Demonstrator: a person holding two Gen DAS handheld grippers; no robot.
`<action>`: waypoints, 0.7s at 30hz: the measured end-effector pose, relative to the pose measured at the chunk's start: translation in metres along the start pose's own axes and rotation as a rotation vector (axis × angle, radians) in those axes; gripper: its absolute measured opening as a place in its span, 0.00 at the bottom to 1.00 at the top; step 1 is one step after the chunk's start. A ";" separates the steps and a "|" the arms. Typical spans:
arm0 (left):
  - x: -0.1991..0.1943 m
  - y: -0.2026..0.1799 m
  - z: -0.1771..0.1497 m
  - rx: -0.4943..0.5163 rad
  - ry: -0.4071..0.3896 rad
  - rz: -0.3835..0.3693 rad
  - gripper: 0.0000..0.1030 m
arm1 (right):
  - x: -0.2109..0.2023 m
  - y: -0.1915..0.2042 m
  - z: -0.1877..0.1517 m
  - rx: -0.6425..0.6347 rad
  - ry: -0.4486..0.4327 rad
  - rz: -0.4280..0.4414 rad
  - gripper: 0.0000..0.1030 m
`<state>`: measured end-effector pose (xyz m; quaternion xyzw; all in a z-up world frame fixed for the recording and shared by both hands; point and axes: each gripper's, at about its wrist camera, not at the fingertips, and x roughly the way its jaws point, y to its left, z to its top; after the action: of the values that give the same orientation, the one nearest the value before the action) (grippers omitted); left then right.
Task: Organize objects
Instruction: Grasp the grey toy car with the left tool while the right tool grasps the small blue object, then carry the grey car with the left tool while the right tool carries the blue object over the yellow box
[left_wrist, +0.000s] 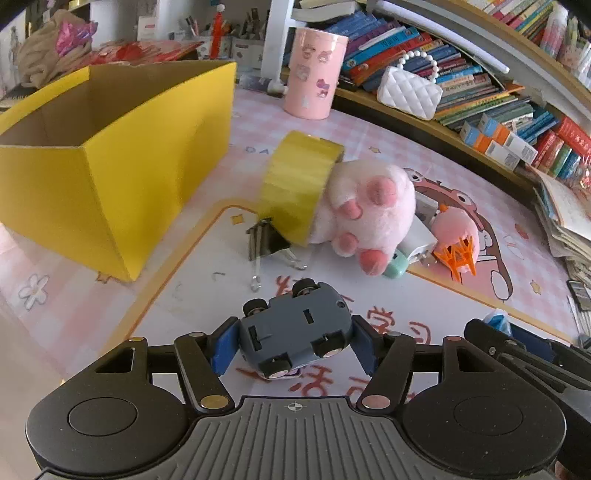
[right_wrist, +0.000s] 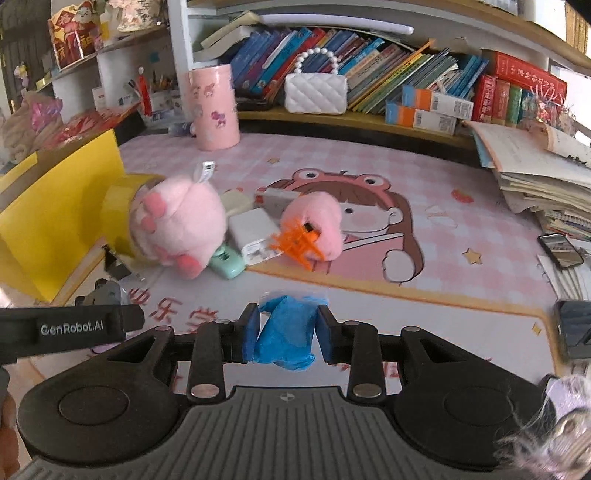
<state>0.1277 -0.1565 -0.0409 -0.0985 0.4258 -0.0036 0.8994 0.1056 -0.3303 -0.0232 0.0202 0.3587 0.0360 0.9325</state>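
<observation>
At the far left of the worktop (left_wrist: 177, 295), which is covered by a pink cartoon mat, an open yellow cardboard box (left_wrist: 110, 155) stands upright with its brown inside showing. Just right of it, a roll of yellow tape (left_wrist: 295, 184) lies on its side, with a black binder clip (left_wrist: 264, 240) touching its lower edge and a pink plush paw (left_wrist: 369, 206) pressed against its right side. Beside the paw sit a mint-green object (right_wrist: 227, 262), a white charger block (right_wrist: 253, 230), an orange plastic clip (right_wrist: 295, 240) and a second, smaller pink plush (right_wrist: 319, 221), all bunched close together. Behind them, near the shelf, a pink cylindrical holder (right_wrist: 214, 107) stands upright, and a white quilted purse (right_wrist: 316, 92) with a bead handle rests on the shelf in front of a row of books (right_wrist: 388, 74). In the foreground of the left wrist view, the left gripper (left_wrist: 295, 341) has its jaws closed on a grey toy car (left_wrist: 295, 332), which is turned belly-up with its wheels in the air, low over the white part of the mat. In the right wrist view, the right gripper (right_wrist: 286, 334) has its jaws clamped on a crumpled blue plastic item (right_wrist: 286, 332), held above the mat's front edge. A dark phone (right_wrist: 561, 249) lies at the far right near stacked papers.
</observation>
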 end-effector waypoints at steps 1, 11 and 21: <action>-0.003 0.004 -0.001 -0.005 -0.007 -0.001 0.62 | -0.002 0.004 -0.001 -0.003 -0.002 0.003 0.30; -0.032 0.047 -0.008 0.027 -0.048 -0.066 0.62 | -0.025 0.051 -0.015 0.013 0.014 0.010 0.30; -0.069 0.135 -0.015 0.005 -0.071 -0.067 0.61 | -0.048 0.138 -0.036 0.014 0.032 0.036 0.30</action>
<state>0.0617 -0.0210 -0.0219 -0.1104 0.3899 -0.0313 0.9137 0.0387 -0.1964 -0.0091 0.0325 0.3733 0.0507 0.9258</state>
